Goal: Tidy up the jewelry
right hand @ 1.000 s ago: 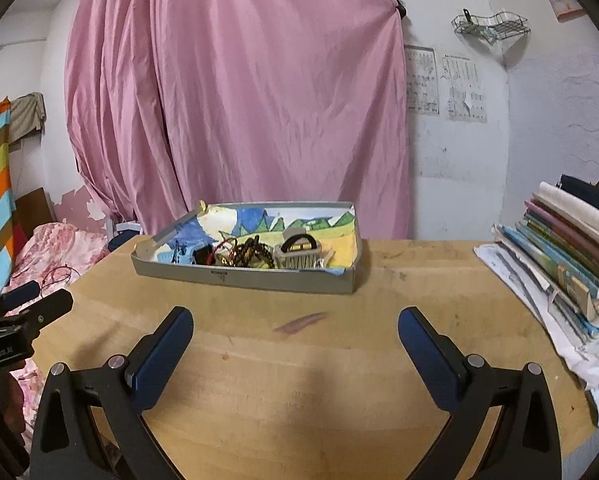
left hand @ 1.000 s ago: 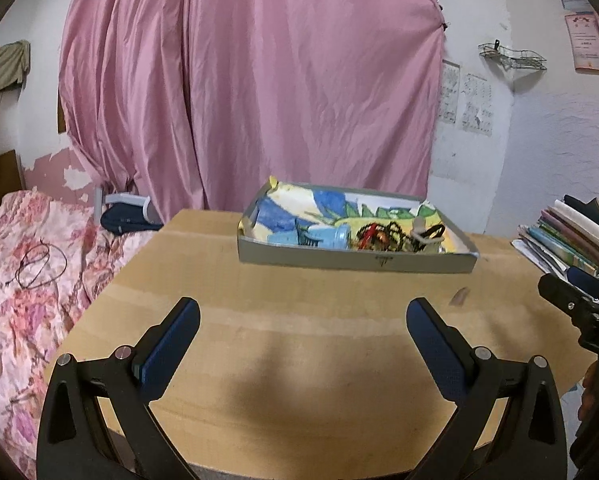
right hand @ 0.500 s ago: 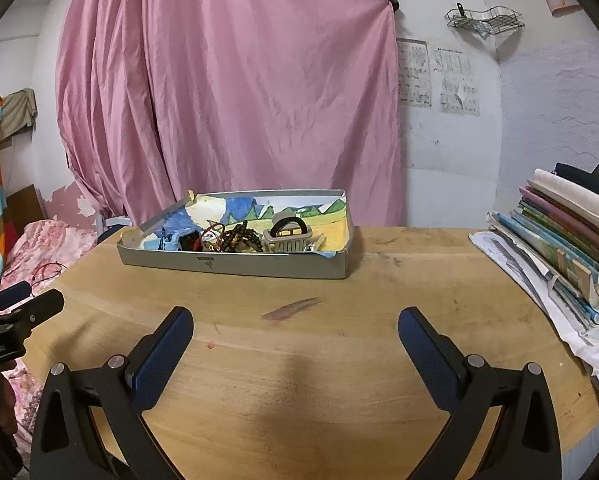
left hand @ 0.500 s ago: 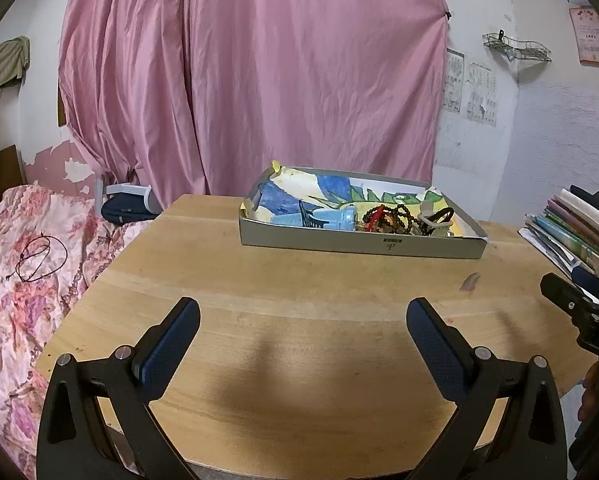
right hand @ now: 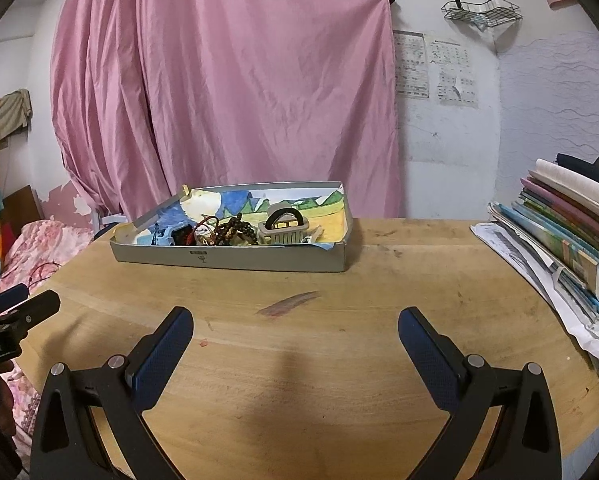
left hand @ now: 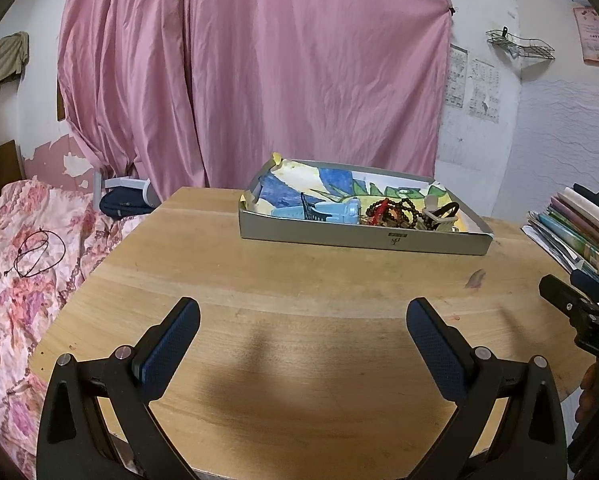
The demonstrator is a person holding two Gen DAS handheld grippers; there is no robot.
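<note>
Right wrist view: my right gripper (right hand: 295, 328) wide, empty | left gripper (left hand: 302, 320) wide, empty | beads (right hand: 235, 230) heaped in tray (right hand: 235, 258) at 12 o'clock | sorting not begun, I judge

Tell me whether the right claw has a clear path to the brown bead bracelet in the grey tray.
Probably yes. The right claw is open, with only bare wooden table ahead; the brown bead bracelet lies uncovered in the open-topped shallow grey tray, so it must clear the wall.
</note>
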